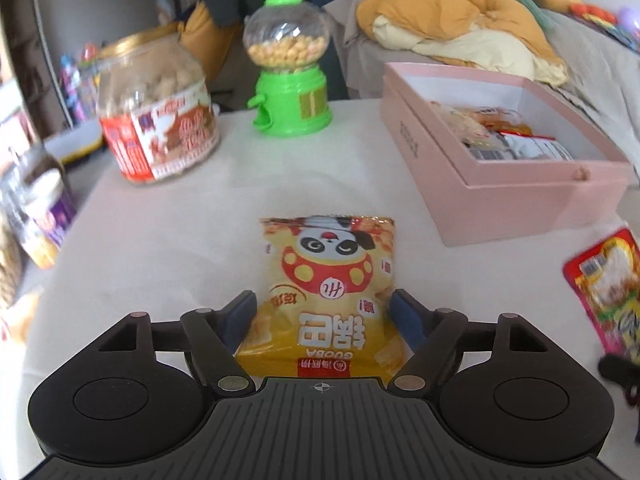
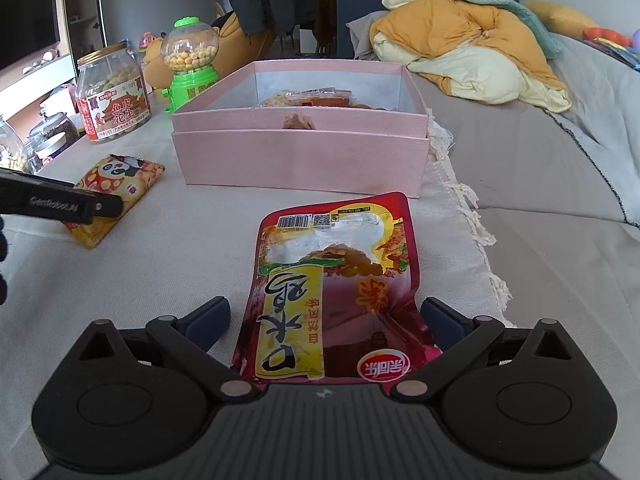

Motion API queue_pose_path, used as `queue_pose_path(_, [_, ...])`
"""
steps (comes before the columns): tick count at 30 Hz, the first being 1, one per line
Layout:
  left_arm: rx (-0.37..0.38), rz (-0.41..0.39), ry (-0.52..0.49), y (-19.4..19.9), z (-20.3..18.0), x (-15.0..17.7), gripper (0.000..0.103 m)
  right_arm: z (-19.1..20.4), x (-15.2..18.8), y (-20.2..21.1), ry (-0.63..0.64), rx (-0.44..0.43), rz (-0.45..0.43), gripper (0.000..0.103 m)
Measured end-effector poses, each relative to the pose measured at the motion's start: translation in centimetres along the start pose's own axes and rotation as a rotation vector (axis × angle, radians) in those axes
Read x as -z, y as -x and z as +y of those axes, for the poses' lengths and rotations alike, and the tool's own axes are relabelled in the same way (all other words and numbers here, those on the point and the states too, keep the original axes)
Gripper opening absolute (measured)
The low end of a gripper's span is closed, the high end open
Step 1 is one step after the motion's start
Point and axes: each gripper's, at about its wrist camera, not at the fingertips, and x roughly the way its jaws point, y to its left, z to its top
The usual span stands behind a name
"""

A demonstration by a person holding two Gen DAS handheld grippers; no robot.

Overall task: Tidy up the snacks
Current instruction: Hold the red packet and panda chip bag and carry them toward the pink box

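A yellow panda snack packet (image 1: 326,288) lies on the white cloth between the fingers of my left gripper (image 1: 323,314), which is open around its near end; the packet also shows in the right wrist view (image 2: 116,188). A red snack pouch (image 2: 332,284) lies between the fingers of my right gripper (image 2: 326,318), which is open around it; the pouch shows at the right edge of the left wrist view (image 1: 608,292). An open pink box (image 1: 500,168) holding several snack packets stands behind, also in the right wrist view (image 2: 300,156).
A green candy dispenser (image 1: 288,68) and a peanut jar (image 1: 156,108) stand at the back left, with more jars (image 1: 36,208) at the left edge. A grey sofa (image 2: 560,184) with a yellow blanket (image 2: 472,36) lies to the right.
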Motion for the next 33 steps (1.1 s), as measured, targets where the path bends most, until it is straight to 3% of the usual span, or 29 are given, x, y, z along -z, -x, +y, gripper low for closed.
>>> queue_pose_path(4, [0.01,-0.017,0.011,-0.3,0.3,0.0,0.081,0.0,0.0,0.0,0.001,-0.001,0.001,0.102])
queue_pose_path(9, [0.04,-0.03,0.006,0.9,-0.3,0.8,0.069,0.0,0.0,-0.1,0.002,-0.003,0.002,0.103])
queue_pose_path(13, [0.108,-0.041,0.022,2.7,-1.4,2.6,0.065,0.0,0.0,0.0,0.003,-0.003,0.002,0.103])
queue_pose_path(21, [0.251,-0.039,-0.089,6.0,-5.7,6.2,0.063,0.1,0.0,-0.2,0.008,-0.002,0.007,0.103])
queue_pose_path(29, [0.193,-0.054,-0.072,5.9,-5.7,6.4,0.062,-0.5,-0.7,-0.4,0.071,-0.055,0.054,0.103])
queue_pose_path(33, [0.204,-0.056,-0.063,6.0,-5.2,6.5,0.063,-0.9,-0.6,0.1,0.098,-0.074,0.052,0.103])
